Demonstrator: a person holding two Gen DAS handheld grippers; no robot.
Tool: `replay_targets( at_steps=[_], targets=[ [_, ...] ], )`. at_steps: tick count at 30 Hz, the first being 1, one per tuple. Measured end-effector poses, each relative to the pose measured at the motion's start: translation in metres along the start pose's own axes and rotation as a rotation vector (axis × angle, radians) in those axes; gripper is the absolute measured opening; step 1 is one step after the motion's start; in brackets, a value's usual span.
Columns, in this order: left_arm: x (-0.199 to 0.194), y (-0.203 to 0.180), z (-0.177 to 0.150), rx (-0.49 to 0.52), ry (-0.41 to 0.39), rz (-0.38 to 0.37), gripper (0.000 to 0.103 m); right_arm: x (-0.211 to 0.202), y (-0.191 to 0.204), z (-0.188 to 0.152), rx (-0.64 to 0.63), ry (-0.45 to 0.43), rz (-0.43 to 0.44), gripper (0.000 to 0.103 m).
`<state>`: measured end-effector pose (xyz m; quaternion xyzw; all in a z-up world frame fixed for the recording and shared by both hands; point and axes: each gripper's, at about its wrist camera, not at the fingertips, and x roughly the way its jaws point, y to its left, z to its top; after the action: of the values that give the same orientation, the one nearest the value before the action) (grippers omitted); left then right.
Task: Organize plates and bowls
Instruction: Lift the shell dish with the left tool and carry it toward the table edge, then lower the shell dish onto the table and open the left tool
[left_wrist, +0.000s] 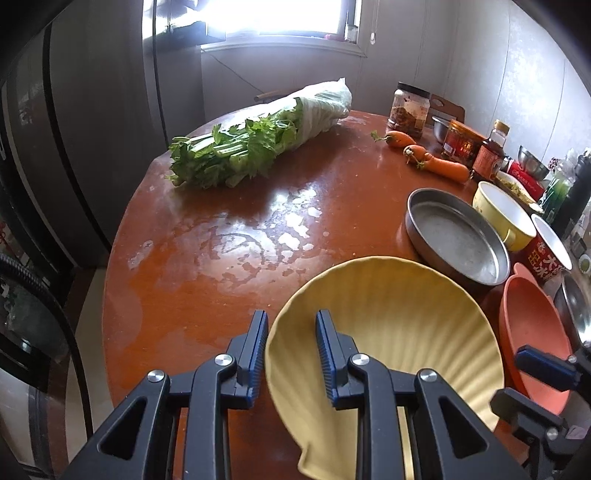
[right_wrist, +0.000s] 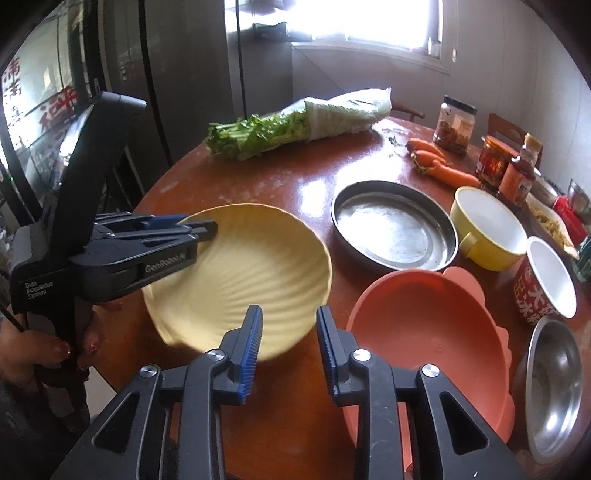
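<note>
My left gripper (left_wrist: 290, 330) is shut on the rim of a pale yellow shell-shaped plate (left_wrist: 399, 325) and holds it tilted above the brown round table (left_wrist: 207, 266). The right wrist view shows that gripper (right_wrist: 207, 230) clamped on the plate (right_wrist: 251, 273) at its left rim. My right gripper (right_wrist: 289, 325) is open and empty, between the yellow plate and a salmon-pink scalloped bowl (right_wrist: 424, 332), which also shows in the left wrist view (left_wrist: 532, 332). A round steel pan (right_wrist: 393, 225) sits behind.
A yellow handled bowl (right_wrist: 487, 225), a red printed cup (right_wrist: 546, 280) and a small steel bowl (right_wrist: 554, 384) stand at the right. Wrapped celery and cabbage (right_wrist: 295, 122), carrots (right_wrist: 443, 166) and jars (right_wrist: 454, 125) lie at the back. A fridge (left_wrist: 74, 147) stands left.
</note>
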<state>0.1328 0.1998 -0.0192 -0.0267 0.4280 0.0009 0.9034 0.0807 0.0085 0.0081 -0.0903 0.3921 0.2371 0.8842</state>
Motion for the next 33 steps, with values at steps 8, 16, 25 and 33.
replay_targets(
  at_steps=[8, 16, 25, 33],
  targets=[
    [-0.002, 0.004, 0.002, -0.009, -0.012, 0.016, 0.04, -0.012, -0.002, 0.003, 0.006, -0.047, 0.021, 0.039],
    [-0.013, 0.01, 0.004, -0.044, -0.051, 0.016, 0.064, -0.02, -0.01, 0.0, 0.039, -0.053, 0.016, 0.047],
    [-0.044, 0.011, 0.012, -0.065, -0.138, -0.013, 0.069, -0.036, -0.028, -0.002, 0.091, -0.093, 0.011, 0.053],
    [-0.069, -0.017, 0.009, -0.01, -0.169, -0.045, 0.071, -0.055, -0.042, -0.011, 0.125, -0.118, -0.008, 0.054]
  ],
)
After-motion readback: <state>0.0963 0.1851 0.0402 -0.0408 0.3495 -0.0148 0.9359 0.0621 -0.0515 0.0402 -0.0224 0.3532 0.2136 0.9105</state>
